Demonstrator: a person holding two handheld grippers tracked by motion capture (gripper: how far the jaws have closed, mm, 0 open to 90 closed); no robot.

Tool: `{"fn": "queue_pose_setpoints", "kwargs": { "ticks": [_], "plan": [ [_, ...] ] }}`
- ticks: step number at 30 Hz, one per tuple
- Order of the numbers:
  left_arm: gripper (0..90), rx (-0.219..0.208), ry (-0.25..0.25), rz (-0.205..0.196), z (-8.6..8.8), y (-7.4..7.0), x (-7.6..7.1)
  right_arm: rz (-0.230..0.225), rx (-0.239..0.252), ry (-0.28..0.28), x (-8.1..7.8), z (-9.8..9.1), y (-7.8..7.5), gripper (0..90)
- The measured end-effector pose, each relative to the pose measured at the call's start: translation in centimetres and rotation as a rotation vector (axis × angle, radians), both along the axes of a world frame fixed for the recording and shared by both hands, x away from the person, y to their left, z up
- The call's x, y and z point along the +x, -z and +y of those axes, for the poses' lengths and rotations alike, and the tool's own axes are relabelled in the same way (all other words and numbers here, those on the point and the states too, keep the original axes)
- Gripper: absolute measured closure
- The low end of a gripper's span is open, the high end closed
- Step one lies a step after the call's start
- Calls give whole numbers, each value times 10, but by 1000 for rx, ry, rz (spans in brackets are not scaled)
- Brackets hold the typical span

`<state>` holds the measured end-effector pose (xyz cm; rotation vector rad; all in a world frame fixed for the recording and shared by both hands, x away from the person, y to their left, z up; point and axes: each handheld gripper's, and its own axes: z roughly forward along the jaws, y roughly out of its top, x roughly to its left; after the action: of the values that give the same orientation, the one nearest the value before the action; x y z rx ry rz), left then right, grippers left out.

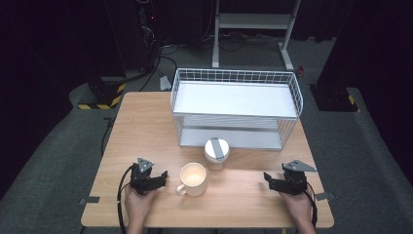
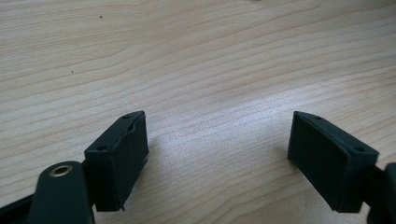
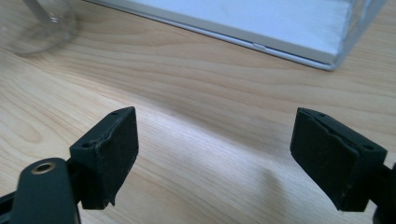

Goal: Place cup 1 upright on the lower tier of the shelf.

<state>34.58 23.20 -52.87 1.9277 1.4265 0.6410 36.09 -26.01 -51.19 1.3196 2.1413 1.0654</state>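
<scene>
Looks like a lab or recording studio: lone wooden table [image 1: 146, 122] on grey carpet [image 1: 53, 161], black drapes all around, hazard-striped stand bases [image 1: 100, 103] at far left and right, a white metal frame [image 1: 253, 22] and loose cables [image 1: 160, 56] beyond.

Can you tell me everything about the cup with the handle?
The mug is cream-coloured and looks like glazed pottery. It stands upright on the wooden table, open at the top and apparently empty inside. Its handle sticks out toward the left gripper, which does not touch it. A lidded jar stands close behind it.
</scene>
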Motion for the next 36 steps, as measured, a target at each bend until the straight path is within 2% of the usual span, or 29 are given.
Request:
{"fn": "queue_pose_setpoints", "kwargs": {
  "ticks": [10, 29, 36],
  "plan": [
    [213, -4, -7, 0, 0, 0, 0, -22, 44, -58, -1, 15, -7, 164],
    [220, 4, -13, -2, 1, 0, 0, -48, 55, -181, 8, 53, -17, 166],
    [220, 5, -15, -2, 1, 0, 0, -65, 84, -235, 12, 70, -21, 160]
  ]
}}
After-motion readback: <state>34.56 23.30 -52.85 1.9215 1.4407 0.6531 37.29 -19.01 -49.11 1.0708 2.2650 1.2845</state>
